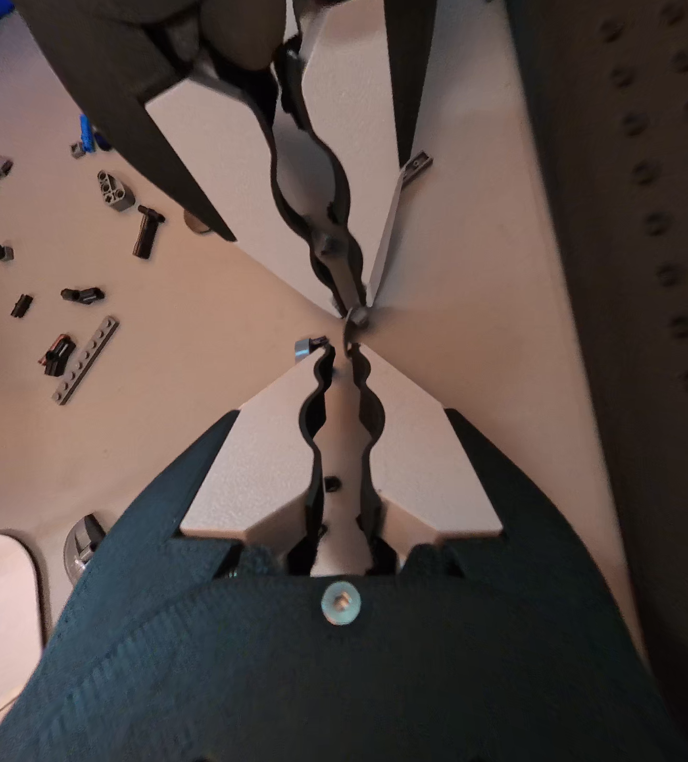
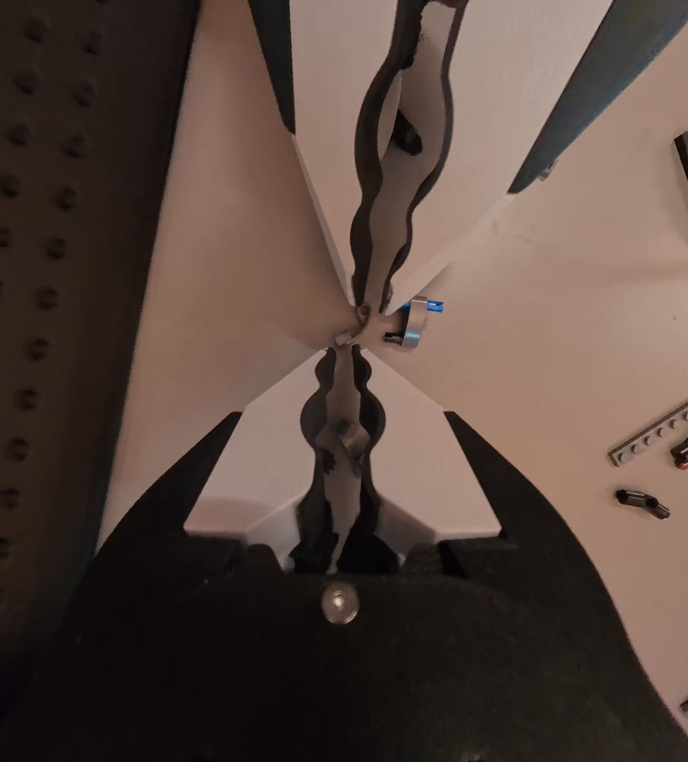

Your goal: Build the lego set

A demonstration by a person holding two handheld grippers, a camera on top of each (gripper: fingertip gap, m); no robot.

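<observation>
Nearby: grey plate [image 1: 85,359], black pins [image 1: 82,294] (scattered).

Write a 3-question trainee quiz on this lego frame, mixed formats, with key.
1. True or false: the left gripper holds the long grey studded plate.
2. The grey liftarm lying on the table carries a black pin and a pin of which other colour? A red, B blue, C yellow.
3. Fill in: the small piece pinched where the left gripper and right gripper meet tip to tip is ____ in colour.
Key: 1 false, the plate lies loose on the table; 2 B; 3 grey.
</observation>
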